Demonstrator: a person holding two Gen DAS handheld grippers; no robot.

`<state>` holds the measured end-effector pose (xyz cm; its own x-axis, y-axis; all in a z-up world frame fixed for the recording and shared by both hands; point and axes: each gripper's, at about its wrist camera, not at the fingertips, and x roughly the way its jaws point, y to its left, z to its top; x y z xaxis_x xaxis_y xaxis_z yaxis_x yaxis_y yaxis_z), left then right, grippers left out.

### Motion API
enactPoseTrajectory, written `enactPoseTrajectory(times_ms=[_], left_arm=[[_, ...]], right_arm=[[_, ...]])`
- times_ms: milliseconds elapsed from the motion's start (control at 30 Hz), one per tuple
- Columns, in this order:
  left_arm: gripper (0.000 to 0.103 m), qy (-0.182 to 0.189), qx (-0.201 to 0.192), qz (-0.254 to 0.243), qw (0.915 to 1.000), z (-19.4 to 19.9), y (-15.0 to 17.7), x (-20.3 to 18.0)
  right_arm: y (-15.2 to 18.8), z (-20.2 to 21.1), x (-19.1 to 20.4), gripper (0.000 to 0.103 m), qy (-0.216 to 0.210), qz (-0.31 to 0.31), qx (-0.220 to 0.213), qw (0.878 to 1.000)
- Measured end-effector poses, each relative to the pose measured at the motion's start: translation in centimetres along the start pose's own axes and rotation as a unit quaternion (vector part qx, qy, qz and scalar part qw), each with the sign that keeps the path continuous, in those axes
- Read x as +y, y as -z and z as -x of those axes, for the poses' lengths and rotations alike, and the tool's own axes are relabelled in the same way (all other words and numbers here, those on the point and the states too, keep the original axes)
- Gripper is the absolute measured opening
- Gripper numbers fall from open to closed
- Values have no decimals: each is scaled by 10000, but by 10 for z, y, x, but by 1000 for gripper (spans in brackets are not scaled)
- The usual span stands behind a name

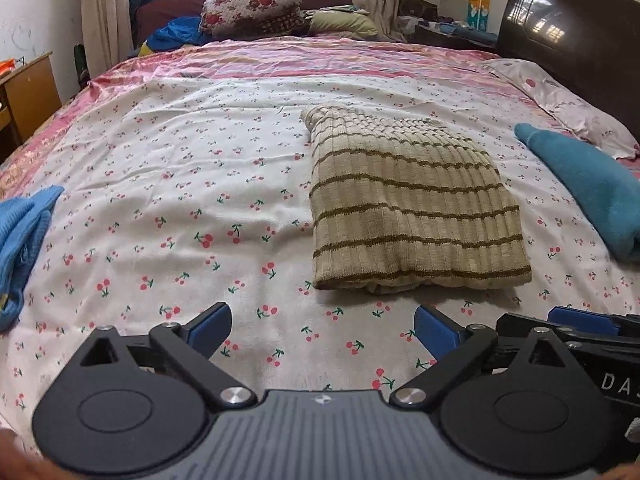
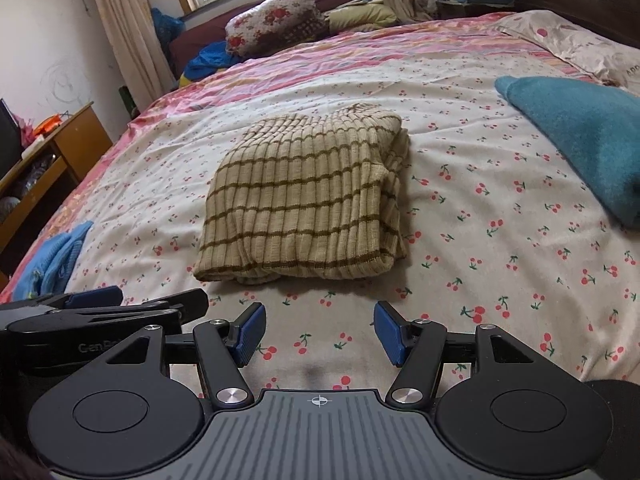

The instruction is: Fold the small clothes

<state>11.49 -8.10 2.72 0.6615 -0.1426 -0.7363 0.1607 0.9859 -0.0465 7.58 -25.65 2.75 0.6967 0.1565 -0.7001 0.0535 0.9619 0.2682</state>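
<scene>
A beige knit garment with brown stripes (image 1: pixel 412 208) (image 2: pixel 308 200) lies folded in a thick rectangle on the cherry-print bed sheet (image 1: pixel 168 184) (image 2: pixel 480 216). My left gripper (image 1: pixel 322 330) hovers just short of its near edge, jaws wide open with nothing between the blue pads. My right gripper (image 2: pixel 320 334) is also open and empty, a little back from the same edge. In the left wrist view the right gripper (image 1: pixel 580 322) shows at the right edge. The left gripper (image 2: pixel 94 298) appears at the left of the right wrist view.
A folded teal cloth (image 1: pixel 588 184) (image 2: pixel 580 132) lies to the right, a crumpled light-blue garment (image 1: pixel 20 236) (image 2: pixel 56 256) to the left. Pillows and a floral bundle (image 1: pixel 252 4) sit at the far end. A wooden desk (image 2: pixel 52 160) stands left of the bed, a dark headboard (image 1: pixel 572 36) right.
</scene>
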Motion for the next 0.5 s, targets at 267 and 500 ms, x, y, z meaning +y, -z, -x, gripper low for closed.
enactPoseTrajectory(times_ms=[267, 500], left_arm=[[103, -85, 106, -105, 9999, -3, 7, -5], [103, -126, 19, -121, 9998, 2, 7, -5]], right_arm=[[2, -1, -2, 60, 50, -26, 2, 10000], [6, -4, -1, 60, 212, 31, 33, 9998]])
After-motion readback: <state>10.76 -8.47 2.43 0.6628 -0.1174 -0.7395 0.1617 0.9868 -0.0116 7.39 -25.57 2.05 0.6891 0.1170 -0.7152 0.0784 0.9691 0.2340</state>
